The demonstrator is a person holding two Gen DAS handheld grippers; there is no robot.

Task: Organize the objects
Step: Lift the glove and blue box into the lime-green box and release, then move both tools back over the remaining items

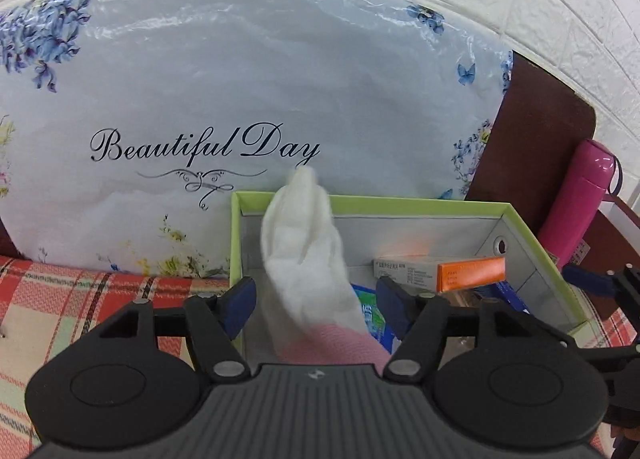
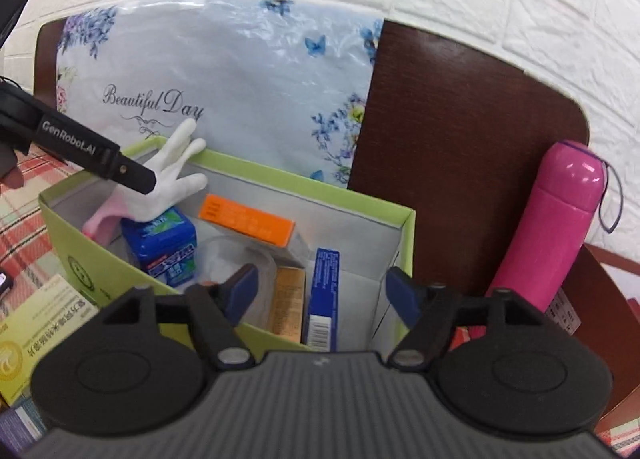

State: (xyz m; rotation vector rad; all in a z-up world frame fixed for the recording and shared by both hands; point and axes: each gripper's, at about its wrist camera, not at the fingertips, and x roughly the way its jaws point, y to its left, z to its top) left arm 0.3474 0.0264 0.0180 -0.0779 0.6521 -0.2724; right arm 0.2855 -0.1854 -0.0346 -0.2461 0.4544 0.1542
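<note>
- Left gripper (image 1: 316, 299): fingers spread; the white glove (image 1: 304, 255) lies between them, contact not discernible.
- Glove: draped over the far-left corner of the green box (image 2: 256, 175).
- Right gripper (image 2: 322, 295): fingers spread, empty, above the box.

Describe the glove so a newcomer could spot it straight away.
Find the green-rimmed box in front of the floral "Beautiful Day" package. At its far left corner, the glove leans over a blue packet. It alone is soft: white fingers, pink cuff.
</note>
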